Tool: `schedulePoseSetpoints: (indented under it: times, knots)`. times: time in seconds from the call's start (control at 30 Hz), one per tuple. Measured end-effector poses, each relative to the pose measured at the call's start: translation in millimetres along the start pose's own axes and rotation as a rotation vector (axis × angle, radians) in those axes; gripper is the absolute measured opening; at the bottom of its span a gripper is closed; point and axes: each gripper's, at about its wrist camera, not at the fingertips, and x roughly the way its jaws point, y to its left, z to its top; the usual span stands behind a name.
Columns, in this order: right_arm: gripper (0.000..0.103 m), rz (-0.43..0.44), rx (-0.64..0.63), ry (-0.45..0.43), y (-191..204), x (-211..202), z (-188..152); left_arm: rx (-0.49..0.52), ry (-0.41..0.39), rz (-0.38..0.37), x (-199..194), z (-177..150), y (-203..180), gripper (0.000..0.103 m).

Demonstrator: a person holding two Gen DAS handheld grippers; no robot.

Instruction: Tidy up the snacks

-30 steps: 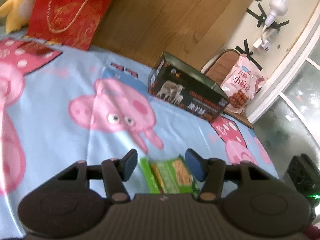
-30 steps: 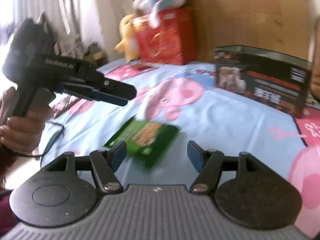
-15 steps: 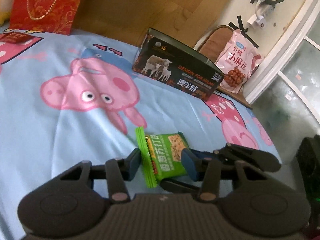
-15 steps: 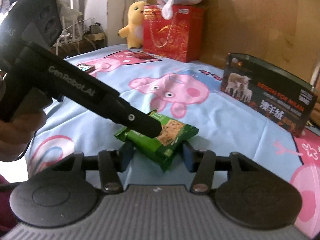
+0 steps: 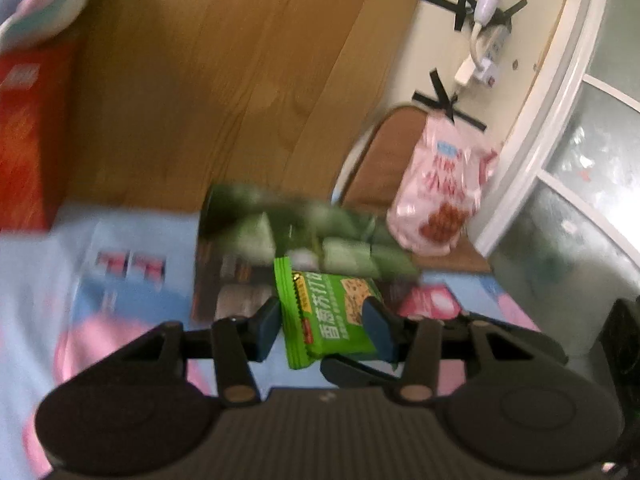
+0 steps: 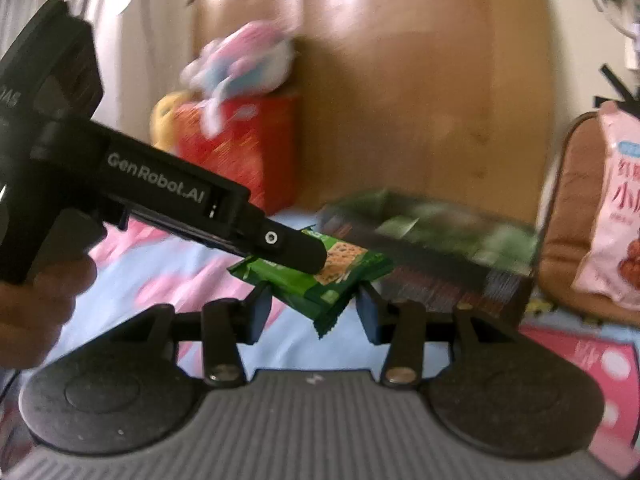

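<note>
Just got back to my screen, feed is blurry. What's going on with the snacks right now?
A person is holding one green cracker packet with both grippers at once. The left gripper and right gripper each have it between their fingers; the right's jaws have just been closing on it. The packet is off the pig-print blanket, in front of the dark open box, which already holds green packets. A pink snack bag sits on the chair behind.

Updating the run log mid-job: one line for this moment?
left gripper: shut on green cracker packet | right gripper: same packet | lifted near dark box
</note>
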Motion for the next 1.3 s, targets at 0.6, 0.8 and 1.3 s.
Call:
schedulePoseSetpoints:
  times: [0.6, 0.8, 1.3]
  knots:
    - [0.058, -0.17, 0.175, -0.009, -54, 49, 12, -0.044, 0.009, 0.073, 65, 31, 30, 0.048]
    - [0.059, -0.274, 0.309, -0.116, -40, -8, -10, 0.017, -0.014, 0.13, 18, 0, 7, 0.051]
    - [0.064, -0.237, 0.414, 0.004, 15, -56, -68, 0.078, -0.016, 0.302, -50, -102, -32, 0.052]
